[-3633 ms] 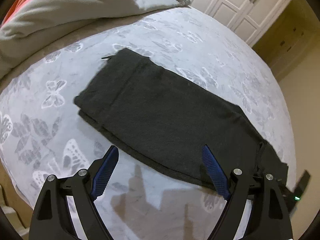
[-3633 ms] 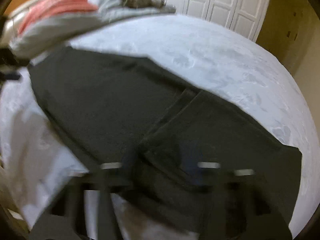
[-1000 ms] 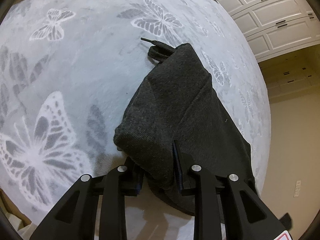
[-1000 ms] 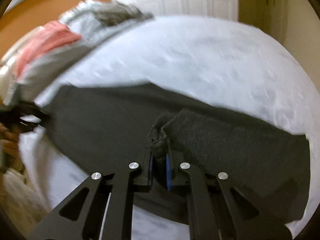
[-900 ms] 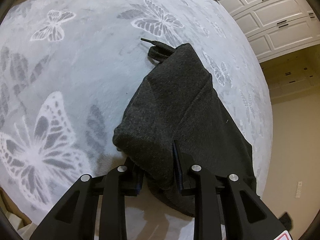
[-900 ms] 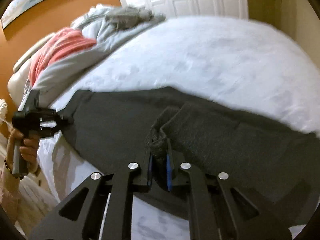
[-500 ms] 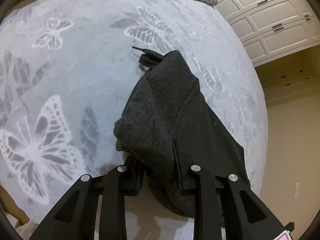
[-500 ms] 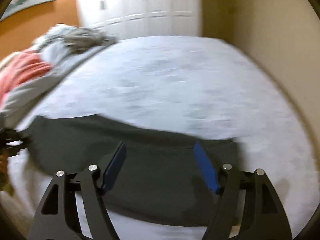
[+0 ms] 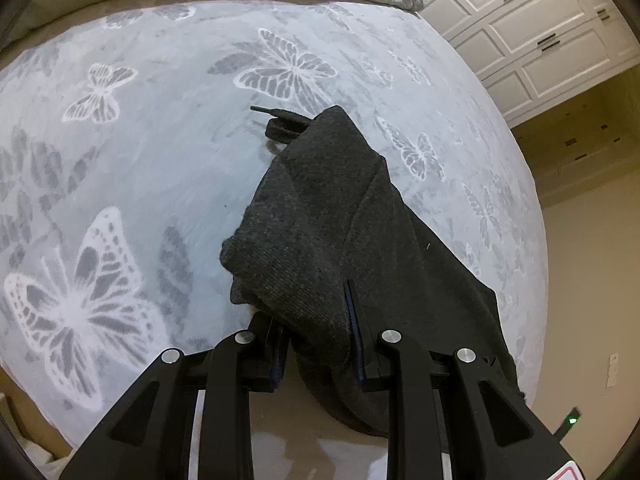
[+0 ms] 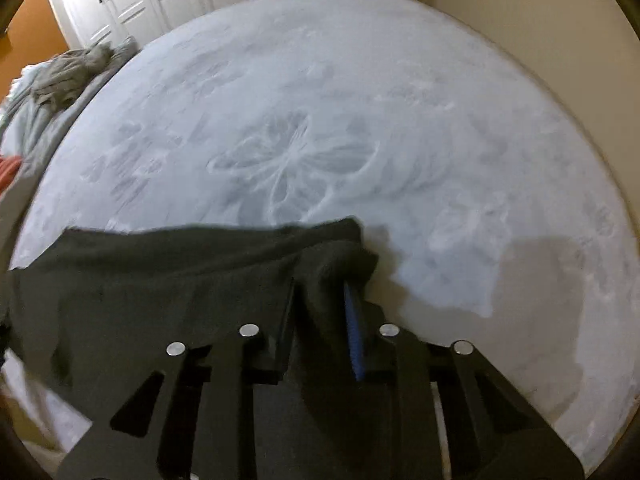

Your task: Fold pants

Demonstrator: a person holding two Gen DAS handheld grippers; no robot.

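Note:
The dark grey pants point(image 9: 344, 216) lie folded lengthwise on the bed's butterfly-patterned grey blanket point(image 9: 120, 160). My left gripper point(image 9: 316, 332) is shut on the waistband end, lifting a bunch of fabric; a black drawstring point(image 9: 276, 114) sticks out at the far corner. In the right wrist view the pants point(image 10: 160, 272) stretch to the left, and my right gripper point(image 10: 320, 312) is shut on a bunched corner at the pants' right end. The fabric hides both grippers' pads in part.
Crumpled grey bedding point(image 10: 68, 76) and a bit of pink cloth point(image 10: 8, 168) lie at the bed's far left. White closet doors point(image 9: 532, 40) stand beyond the bed. A beige wall point(image 10: 540, 12) runs along the right edge.
My right gripper let go of the folded leg, swung open to the pants' right end, and has shut on that corner. My left gripper has kept its hold and lifted slightly.

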